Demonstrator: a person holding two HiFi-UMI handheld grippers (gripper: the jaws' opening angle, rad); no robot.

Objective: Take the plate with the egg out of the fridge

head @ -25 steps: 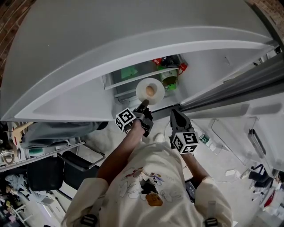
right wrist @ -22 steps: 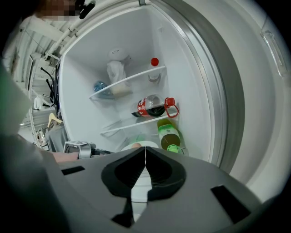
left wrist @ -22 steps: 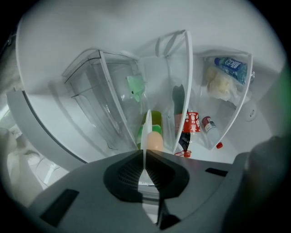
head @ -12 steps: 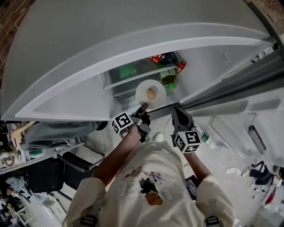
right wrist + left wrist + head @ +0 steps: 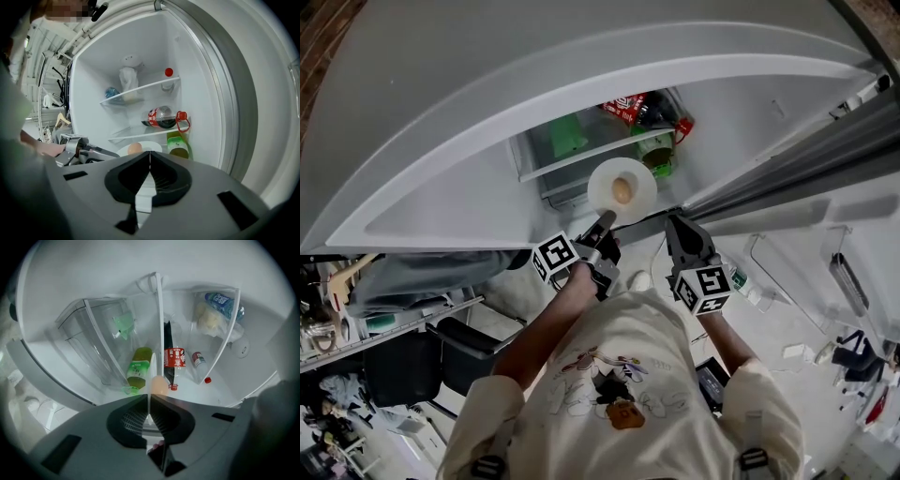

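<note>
While open, white fridge (image 5: 140, 51), littered floor (image 5: 811, 394).

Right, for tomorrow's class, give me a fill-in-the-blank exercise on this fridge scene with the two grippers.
The left gripper is shut on the rim of the round white plate, which carries one brown ___.
The right gripper holds ___.
The dark, red-labelled cola bottle lies on its ___ on a fridge shelf.
Missing words: egg; nothing; side.
</note>
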